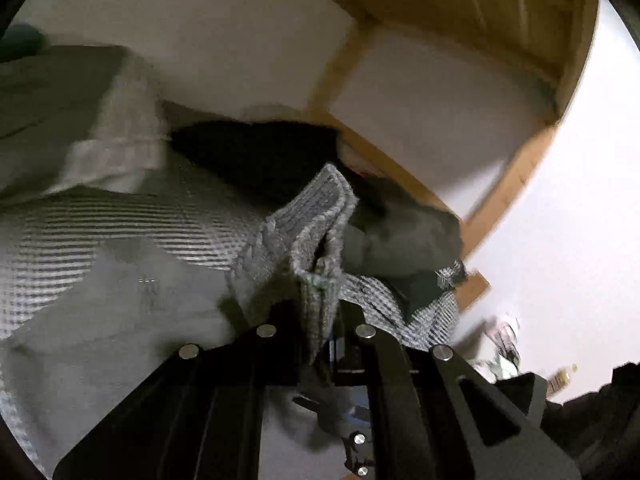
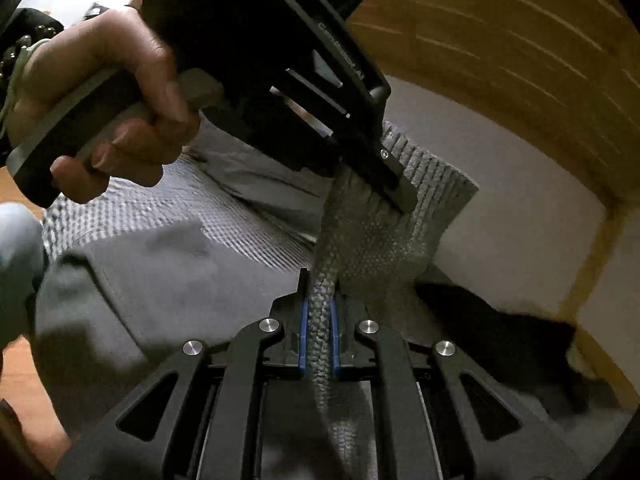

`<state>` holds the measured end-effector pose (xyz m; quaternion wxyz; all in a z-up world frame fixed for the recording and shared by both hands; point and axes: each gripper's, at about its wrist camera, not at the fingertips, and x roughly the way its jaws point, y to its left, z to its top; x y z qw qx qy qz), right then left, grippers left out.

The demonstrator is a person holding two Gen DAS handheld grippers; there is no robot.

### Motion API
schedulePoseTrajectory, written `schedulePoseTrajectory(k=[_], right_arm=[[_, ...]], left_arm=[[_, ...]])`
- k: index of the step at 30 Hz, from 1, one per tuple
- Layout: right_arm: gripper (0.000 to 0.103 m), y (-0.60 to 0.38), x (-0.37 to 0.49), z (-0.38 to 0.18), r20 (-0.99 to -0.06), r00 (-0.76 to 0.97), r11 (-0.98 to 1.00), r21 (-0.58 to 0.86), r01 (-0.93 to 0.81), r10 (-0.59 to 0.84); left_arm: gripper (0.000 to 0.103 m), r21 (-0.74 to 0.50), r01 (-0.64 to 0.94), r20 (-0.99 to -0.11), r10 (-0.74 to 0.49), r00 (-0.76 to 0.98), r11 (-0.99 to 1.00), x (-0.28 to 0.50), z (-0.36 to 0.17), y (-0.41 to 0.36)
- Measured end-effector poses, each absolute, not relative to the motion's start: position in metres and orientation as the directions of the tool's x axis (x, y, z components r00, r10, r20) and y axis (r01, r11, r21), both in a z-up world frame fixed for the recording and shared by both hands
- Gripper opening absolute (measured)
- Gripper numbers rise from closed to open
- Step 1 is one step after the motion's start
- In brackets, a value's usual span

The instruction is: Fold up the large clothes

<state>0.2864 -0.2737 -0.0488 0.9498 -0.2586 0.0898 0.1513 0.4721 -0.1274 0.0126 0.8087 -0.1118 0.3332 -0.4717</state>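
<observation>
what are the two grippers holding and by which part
Both are shut on the grey knit sweater: the left gripper and the right gripper each pinch a bunched ribbed edge.

Knit sweater point(image 2: 372, 232) hangs between both grippers — bedding point(image 2: 168, 216) below, wooden frame point(image 2: 500, 40) behind.

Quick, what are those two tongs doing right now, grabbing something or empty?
Left tongs: closed on the grey knit garment.
Right tongs: closed on the same grey knit garment.
</observation>
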Motion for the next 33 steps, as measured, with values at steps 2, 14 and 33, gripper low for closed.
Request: schedulePoseTrajectory(k=[2, 14, 33], right_arm=[[0.009, -0.242, 0.295, -0.054, -0.26, 0.927, 0.796, -0.482, -0.366, 0.268], [0.016, -0.14, 0.326, -0.138, -0.496, 0.83, 0.691, -0.507, -0.516, 0.256], [0.017, -0.492, 0.424, -0.128, -0.833, 0.503, 0.96, 0.28, 0.029, 0.228]], left_arm=[[0.007, -0.509, 0.646, -0.431, -0.818, 0.381, 0.569, 0.477, 0.006, -0.087], [0.007, -0.619, 0.369, -0.532, -0.716, 0.451, 0.693, 0.514, -0.138, 0.049], [0.008, -0.566, 0.357, -0.567, -0.665, 0.486, 0.743, 0.494, -0.162, 0.053]])
